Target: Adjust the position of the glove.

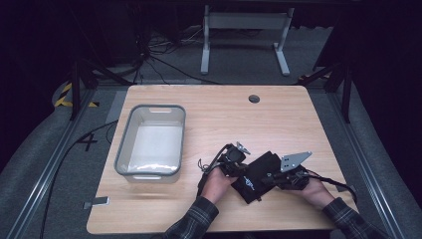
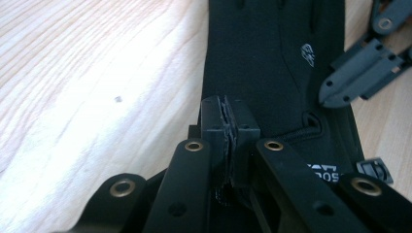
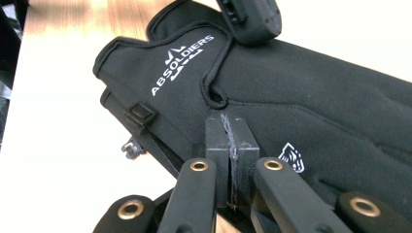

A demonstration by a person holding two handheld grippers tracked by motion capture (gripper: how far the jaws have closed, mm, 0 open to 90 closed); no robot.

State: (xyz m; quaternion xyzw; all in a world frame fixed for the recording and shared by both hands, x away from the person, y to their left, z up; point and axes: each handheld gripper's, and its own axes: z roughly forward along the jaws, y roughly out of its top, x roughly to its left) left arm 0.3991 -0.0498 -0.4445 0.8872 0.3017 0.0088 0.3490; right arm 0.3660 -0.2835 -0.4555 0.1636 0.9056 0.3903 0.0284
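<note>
A: Item one, the black glove [image 1: 260, 175]: location?

B: It is laid flat on the worktop [image 1: 219, 119], near the front edge and right of centre, between the two hands. White lettering and a small clip are seen at the cuff in the right gripper view.

A: Gripper states?

B: The left gripper [image 2: 230, 127] is pressed together, with an edge of the glove's fabric apparently pinched between the pads. The right gripper [image 3: 232, 138] is likewise pressed together on a fold of the glove near the cuff seam.

A: Handling?

B: The glove is judged light, soft and limp; it would sag and fold when lifted. A hold at the cuff hem or a seam edge is preferred, as thicker fabric is offered there. Slipping is thought unlikely; breakage is not a concern.

A: Containers?

B: One grey bin [image 1: 123, 149], rectangular, is set on the left half of the worktop, well apart from the glove. Nothing is seen inside it
</note>
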